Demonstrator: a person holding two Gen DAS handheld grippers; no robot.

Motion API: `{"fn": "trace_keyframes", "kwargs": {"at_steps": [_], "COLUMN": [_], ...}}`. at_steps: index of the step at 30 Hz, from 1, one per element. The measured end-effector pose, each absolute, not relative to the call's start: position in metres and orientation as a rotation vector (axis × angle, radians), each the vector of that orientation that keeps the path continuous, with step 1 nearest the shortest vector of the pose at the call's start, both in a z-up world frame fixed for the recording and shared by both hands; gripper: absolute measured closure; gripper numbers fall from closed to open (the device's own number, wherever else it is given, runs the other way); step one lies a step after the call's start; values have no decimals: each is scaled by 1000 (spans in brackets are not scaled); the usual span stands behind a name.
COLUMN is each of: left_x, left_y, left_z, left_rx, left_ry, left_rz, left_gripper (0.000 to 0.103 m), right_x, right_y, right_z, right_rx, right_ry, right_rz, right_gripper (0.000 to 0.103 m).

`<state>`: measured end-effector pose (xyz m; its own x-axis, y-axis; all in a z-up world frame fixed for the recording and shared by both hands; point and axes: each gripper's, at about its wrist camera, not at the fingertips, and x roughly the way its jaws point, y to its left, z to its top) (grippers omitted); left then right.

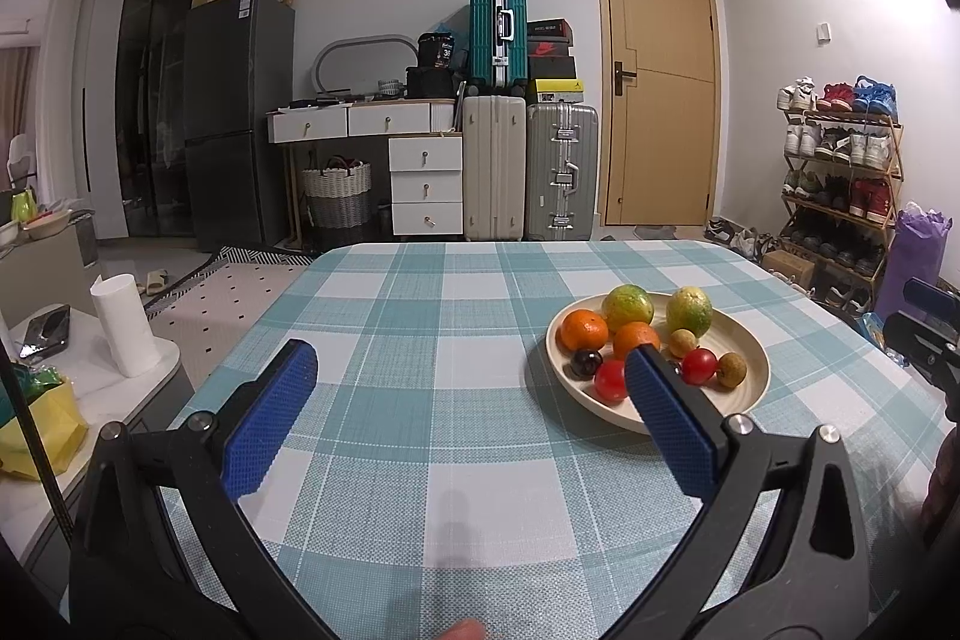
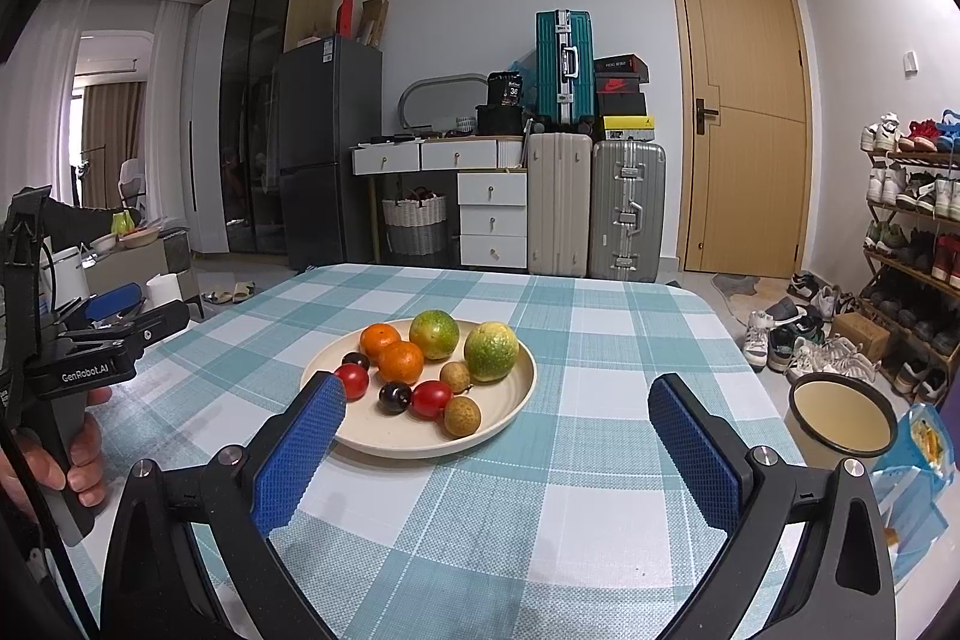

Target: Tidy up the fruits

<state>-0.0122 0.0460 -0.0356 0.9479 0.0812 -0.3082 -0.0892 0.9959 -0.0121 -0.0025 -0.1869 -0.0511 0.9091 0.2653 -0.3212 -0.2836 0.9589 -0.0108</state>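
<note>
Progress, as judged: fruits all gathered on the cream plate (image 2: 522, 388), nothing lying loose on the checked counter (image 2: 540, 508). Task looks either finished or not begun; cannot tell which from this moment.

Plate contents: two green-yellow citrus (image 2: 491, 351) at the far side of the plate, two oranges (image 2: 401, 361) left of them, two red cherry tomatoes (image 2: 431, 399) and two dark round fruits (image 2: 394, 397) toward the near rim, two tan longan-like fruits (image 2: 462, 415) at the near right.

Left gripper (image 1: 474, 400): blue pads spread wide, nothing between them, held above the counter to the left of the plate; its right pad overlaps the plate's near rim in that view only.

Right gripper (image 2: 498, 430): likewise spread wide and empty, just short of the plate, left pad in front of the plate's near-left rim.

View differences:
- Right wrist shows the whole plate unobstructed, plus a cream-lined bowl (image 2: 840, 418) off the counter edge, right of the plate, and the left device held in a hand.
- Left wrist hides part of the near fruits behind a pad; shows a paper roll (image 1: 123, 325) on a side surface far left of the plate.
</note>
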Motion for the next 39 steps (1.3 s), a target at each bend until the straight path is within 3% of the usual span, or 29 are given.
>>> {"fn": "trace_keyframes", "kwargs": {"at_steps": [39], "left_x": [-11], "left_y": [49], "left_z": [-37], "left_rx": [-29], "left_ry": [319], "left_rz": [104], "left_gripper": [1], "right_x": [-3], "right_y": [-187], "right_z": [-51], "right_rx": [-57], "right_ry": [323], "right_rz": [283], "right_gripper": [0]}}
